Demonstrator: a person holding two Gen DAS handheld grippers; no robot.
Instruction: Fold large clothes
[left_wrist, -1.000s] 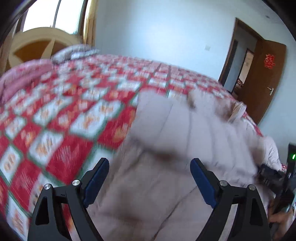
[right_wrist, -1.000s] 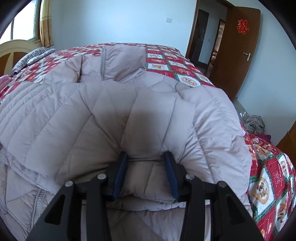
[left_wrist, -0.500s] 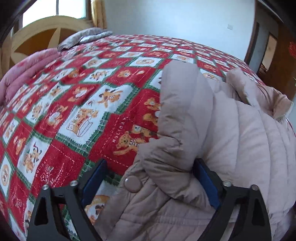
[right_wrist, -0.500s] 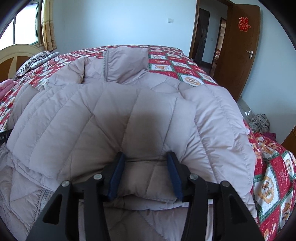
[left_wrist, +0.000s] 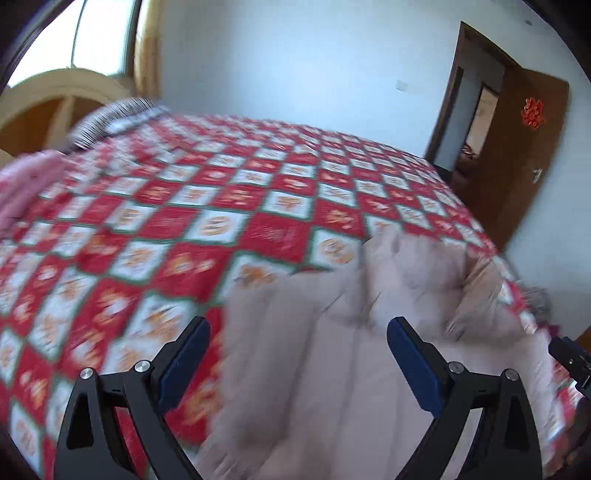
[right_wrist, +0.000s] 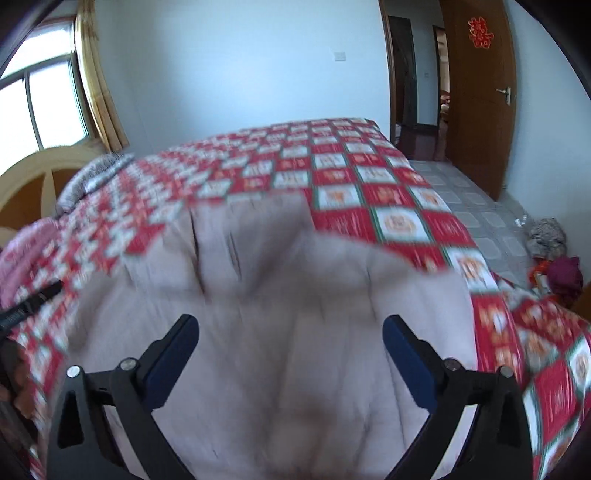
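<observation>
Jacket (right_wrist: 295, 350) lies lengthwise on quilt (left_wrist: 221, 221), collar end far; both tongs (left_wrist: 297, 354) (right_wrist: 290, 347) spread, gripping nothing.

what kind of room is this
Most likely a home bedroom: a large bed under a red patterned quilt, a curved wooden headboard by a curtained window, and a wooden door.

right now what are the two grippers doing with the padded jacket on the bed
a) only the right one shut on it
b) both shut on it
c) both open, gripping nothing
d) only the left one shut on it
c: both the left gripper and the right gripper have their jaws spread wide above the padded jacket, with no fabric pinched between them.
</observation>
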